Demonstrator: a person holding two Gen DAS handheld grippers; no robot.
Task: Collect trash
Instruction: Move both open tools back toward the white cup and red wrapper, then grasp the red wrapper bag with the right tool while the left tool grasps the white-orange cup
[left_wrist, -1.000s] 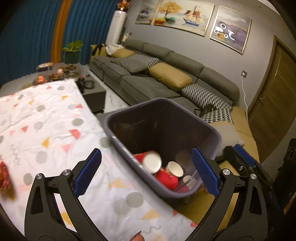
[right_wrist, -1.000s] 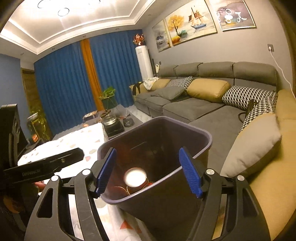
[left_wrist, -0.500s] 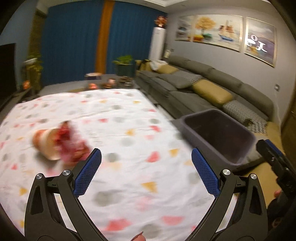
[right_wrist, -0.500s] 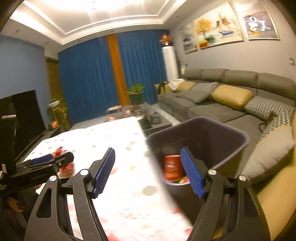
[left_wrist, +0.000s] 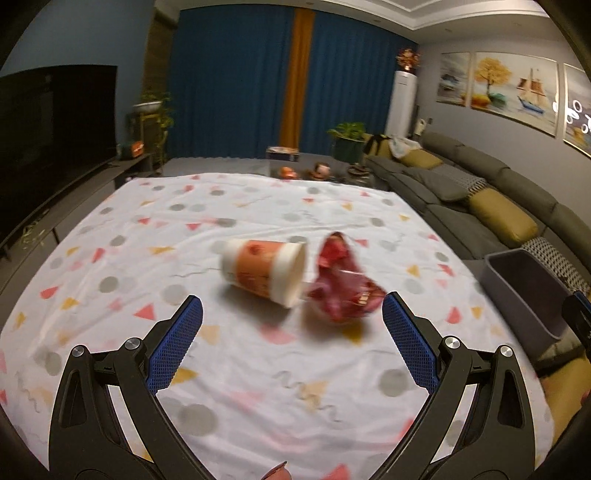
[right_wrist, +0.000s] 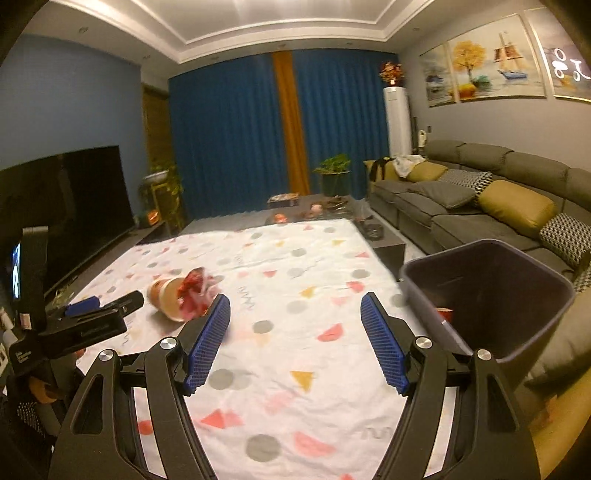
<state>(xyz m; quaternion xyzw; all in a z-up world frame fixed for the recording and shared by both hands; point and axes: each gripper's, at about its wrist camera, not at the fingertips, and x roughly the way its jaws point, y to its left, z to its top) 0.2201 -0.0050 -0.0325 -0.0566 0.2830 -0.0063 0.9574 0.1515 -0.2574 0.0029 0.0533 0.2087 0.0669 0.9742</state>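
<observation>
An orange and white paper cup lies on its side on the patterned tablecloth, with a crumpled red wrapper touching its mouth. My left gripper hangs open just short of them, empty. In the right wrist view the cup and wrapper lie at the left, and the left gripper shows beside them. My right gripper is open and empty over the cloth. The dark grey bin stands at the table's right edge with a red cup inside.
A grey sofa with yellow and patterned cushions runs along the right wall. A dark coffee table with small items stands beyond the cloth. A television fills the left side. The bin also shows at the far right.
Both grippers have swung left, away from the bin toward the table. The cup and wrapper have come to the centre of the left wrist view. Both stay open.
</observation>
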